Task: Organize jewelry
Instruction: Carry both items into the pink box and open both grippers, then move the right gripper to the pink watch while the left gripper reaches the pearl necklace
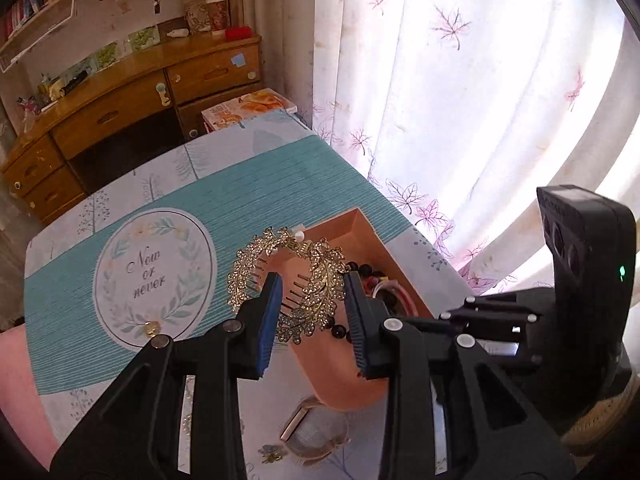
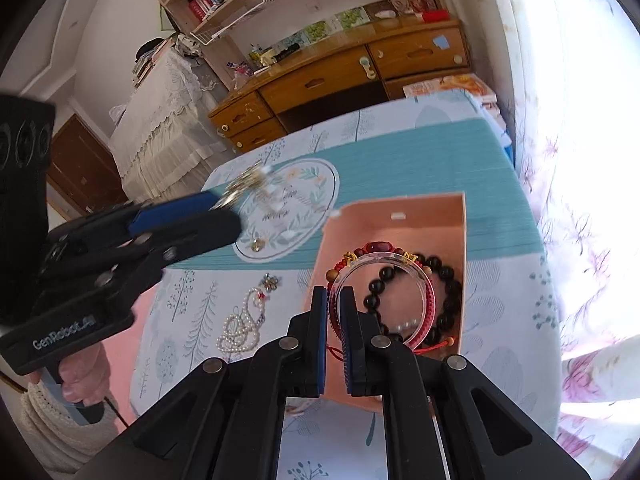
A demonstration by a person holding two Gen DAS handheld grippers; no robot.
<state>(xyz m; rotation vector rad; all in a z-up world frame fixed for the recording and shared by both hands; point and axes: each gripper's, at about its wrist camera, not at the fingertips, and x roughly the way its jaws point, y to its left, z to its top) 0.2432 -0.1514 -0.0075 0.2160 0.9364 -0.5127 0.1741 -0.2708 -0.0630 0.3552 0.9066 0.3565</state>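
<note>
Jewelry lies spread between an open pink box [image 2: 424, 216] and the patterned tablecloth [image 1: 224, 192] under it. From the left wrist camera I see my left gripper [image 1: 312, 312] held above the table, its blue-padded jaws part-way closed on a gold hair comb [image 1: 288, 276], a curved piece of rhinestone leaves with dark teeth. One leafy arm of the comb sits between the pads; the other arm curls out past the left finger. The comb hangs over the near-left edge of the box. From the right wrist camera the same comb shows only as a blurred glint at the left gripper's tip, over the round wreath print on the cloth.

My right gripper [image 2: 332, 340] is fully closed, its pads pinching the rim of a clear bangle [image 2: 384, 300] and the red cord bracelet [image 2: 360, 252] lying against it. Both rest inside the box, next to a bracelet of dark round beads [image 2: 444, 300] along the right side. Whether the bangle is lifted off the box floor I cannot tell.

Outside the box, on the white part of the cloth to its left, lies a loose pearl necklace [image 2: 240, 328], with a small gold brooch [image 2: 272, 282] just beyond it. A small gold ring [image 2: 257, 245] sits on the lower edge of the wreath print. A hand [image 2: 80, 376] in a cream knitted sleeve grips the left gripper's handle at the lower left.
</note>
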